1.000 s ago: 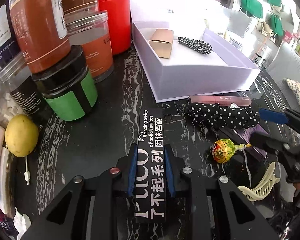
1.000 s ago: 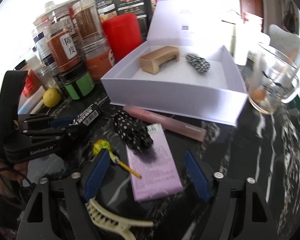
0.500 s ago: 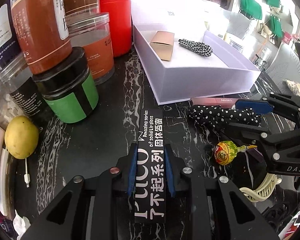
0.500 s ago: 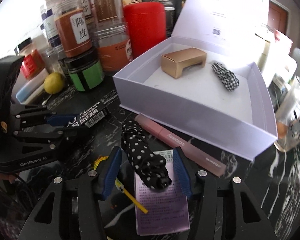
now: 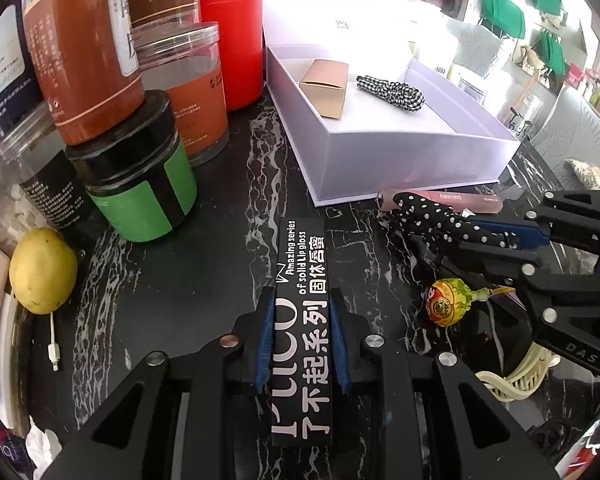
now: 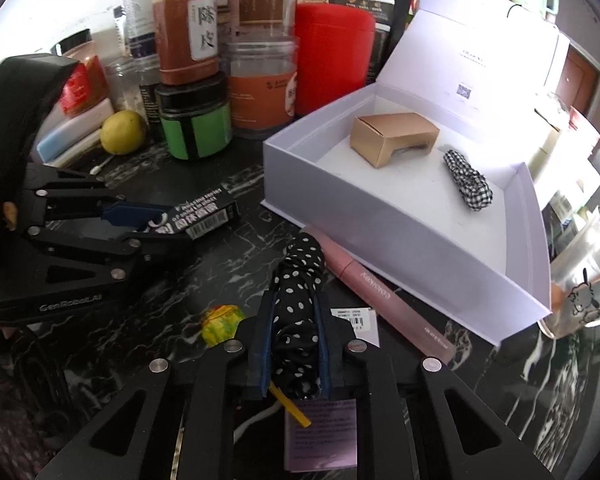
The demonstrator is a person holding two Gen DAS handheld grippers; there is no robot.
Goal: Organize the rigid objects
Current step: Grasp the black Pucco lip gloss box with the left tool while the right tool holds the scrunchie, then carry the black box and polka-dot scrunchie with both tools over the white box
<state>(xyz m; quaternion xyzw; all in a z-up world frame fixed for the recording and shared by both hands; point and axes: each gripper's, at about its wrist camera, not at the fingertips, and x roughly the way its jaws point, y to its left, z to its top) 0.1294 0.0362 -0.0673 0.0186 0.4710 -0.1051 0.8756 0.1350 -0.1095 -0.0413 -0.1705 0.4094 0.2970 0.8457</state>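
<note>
Two things are already in your grip: the black lip-gloss carton [image 5: 303, 332], a light, stiff cardboard sleeve, sits clamped by its long sides in the left gripper [image 5: 300, 340], low over the dark marble table [image 5: 204, 264]; squeeze gently, since thin card likely dents. The right gripper [image 6: 296, 344], whose jaws have just been closing, pinches the polka-dot scrunchie [image 6: 298, 292], soft and compressible, so hold it mid-bundle. Just beyond lie the pink tube [image 6: 384, 300] and the open white box [image 6: 380, 216], which holds a gold carton [image 6: 392, 136] and a gingham scrunchie [image 6: 468, 180].
</note>
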